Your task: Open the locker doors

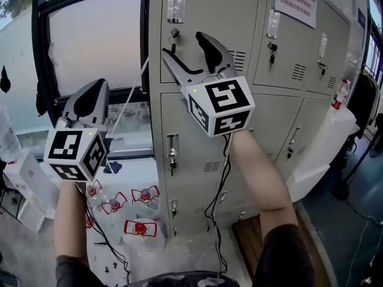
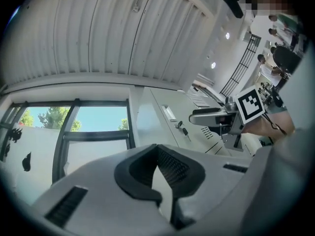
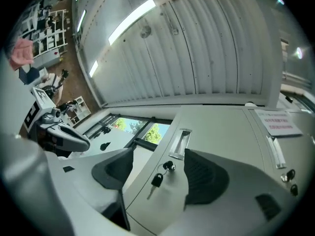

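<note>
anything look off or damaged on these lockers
Nothing stands out. The locker doors are all shut and flush, with no dents visible, and a key hangs from the lock facing the open right gripper.

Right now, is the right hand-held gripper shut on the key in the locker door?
No, the right hand-held gripper is open and the key hangs untouched.

Red-capped bottles (image 1: 139, 227) and white boxes (image 1: 27, 183) stand on the pale floor (image 1: 190, 255) beside the lockers (image 1: 239, 124).
</note>
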